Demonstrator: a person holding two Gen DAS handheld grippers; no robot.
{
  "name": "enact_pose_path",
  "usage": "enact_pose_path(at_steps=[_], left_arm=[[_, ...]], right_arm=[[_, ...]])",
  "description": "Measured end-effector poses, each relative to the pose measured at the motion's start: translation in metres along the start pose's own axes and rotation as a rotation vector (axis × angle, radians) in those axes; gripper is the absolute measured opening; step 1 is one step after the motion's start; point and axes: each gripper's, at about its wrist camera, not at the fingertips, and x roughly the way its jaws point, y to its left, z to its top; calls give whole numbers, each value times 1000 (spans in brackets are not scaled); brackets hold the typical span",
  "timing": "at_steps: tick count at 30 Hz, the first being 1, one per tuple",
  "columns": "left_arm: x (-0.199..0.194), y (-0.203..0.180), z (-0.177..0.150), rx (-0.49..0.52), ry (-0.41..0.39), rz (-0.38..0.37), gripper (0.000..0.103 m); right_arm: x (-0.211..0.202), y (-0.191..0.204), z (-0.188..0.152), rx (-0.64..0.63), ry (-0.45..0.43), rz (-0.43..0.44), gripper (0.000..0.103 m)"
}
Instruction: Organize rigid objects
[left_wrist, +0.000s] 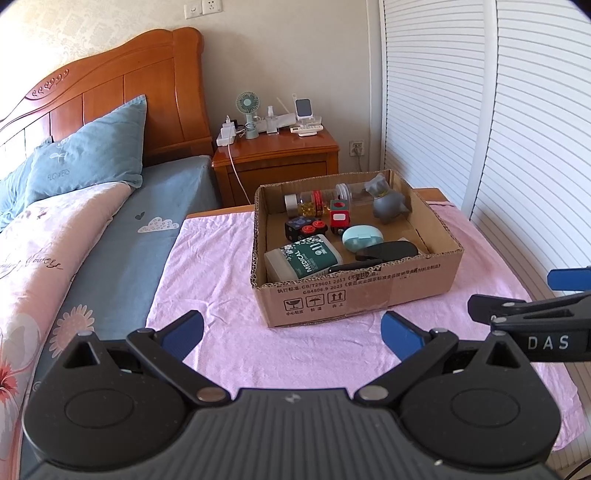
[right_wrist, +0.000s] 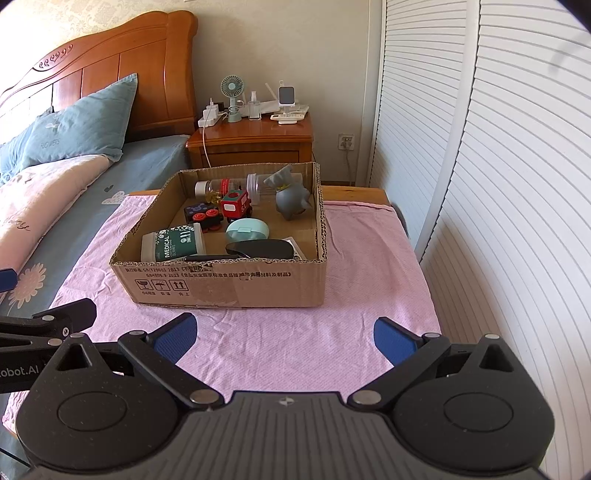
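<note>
Both tools, left tool and right tool, hover apart and empty before the cardboard box mid-table, whose small rigid items look light, best pinched across their flat sides.

bed with blue pillow | nightstand: small fan, perhaps chargers | louvred doors

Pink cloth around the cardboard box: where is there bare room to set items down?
The pink cloth is bare between the cardboard box and both open grippers, and right of the box toward the louvered doors. Inside the box it is crowded.
</note>
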Motion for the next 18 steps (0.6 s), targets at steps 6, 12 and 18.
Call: enact_pose_path(at_steps=[6,12,18], left_arm=[[1,-1,-1,3,4,4,102],[1,-3,0,5,6,11,102],[0,-5,1,10,5,13,102]], right_arm=[[0,0,1,3,-1,-1,103],[1,-3,-1,9,0,5,103],[2,-4,-2,11,1,9,103]])
